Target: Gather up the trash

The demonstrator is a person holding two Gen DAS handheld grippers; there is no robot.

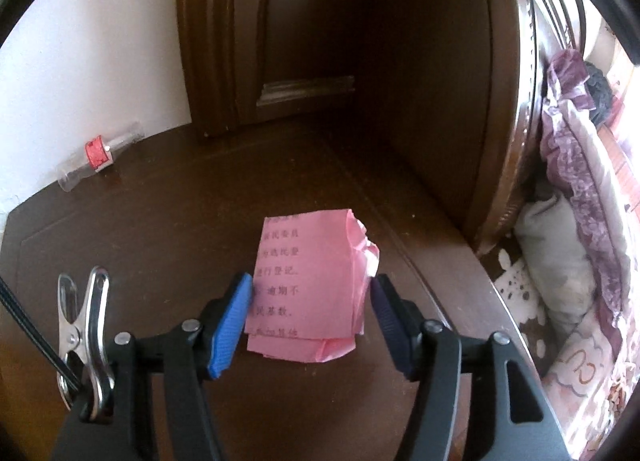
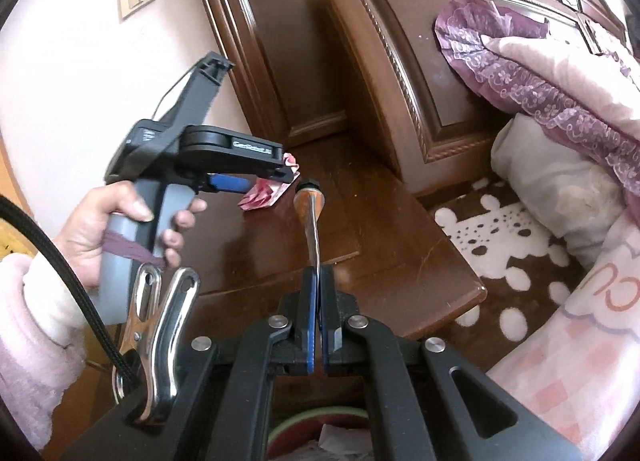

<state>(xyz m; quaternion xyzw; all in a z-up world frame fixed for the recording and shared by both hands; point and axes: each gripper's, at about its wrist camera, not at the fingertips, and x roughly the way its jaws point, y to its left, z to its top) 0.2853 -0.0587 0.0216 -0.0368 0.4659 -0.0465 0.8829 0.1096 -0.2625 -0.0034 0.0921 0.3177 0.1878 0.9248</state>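
A folded pink paper [image 1: 312, 285] with printed text lies on the dark wooden nightstand [image 1: 160, 221]. My left gripper [image 1: 312, 283] points down at it, open, with a blue pad on either side of the sheet. In the right wrist view the same paper [image 2: 264, 197] peeks out under the left gripper, which a hand [image 2: 100, 221] holds. My right gripper [image 2: 319, 273] is shut on a thin metal handle [image 2: 312, 221] with a black knob at its far end. Below it shows a green-rimmed bin [image 2: 280, 429] with paper scraps inside.
A clear plastic bottle [image 1: 100, 155] with a red label lies at the nightstand's back left, by the white wall. A carved wooden headboard [image 2: 420, 81] rises behind. The bed with pillows and purple bedding [image 1: 560, 261] lies to the right.
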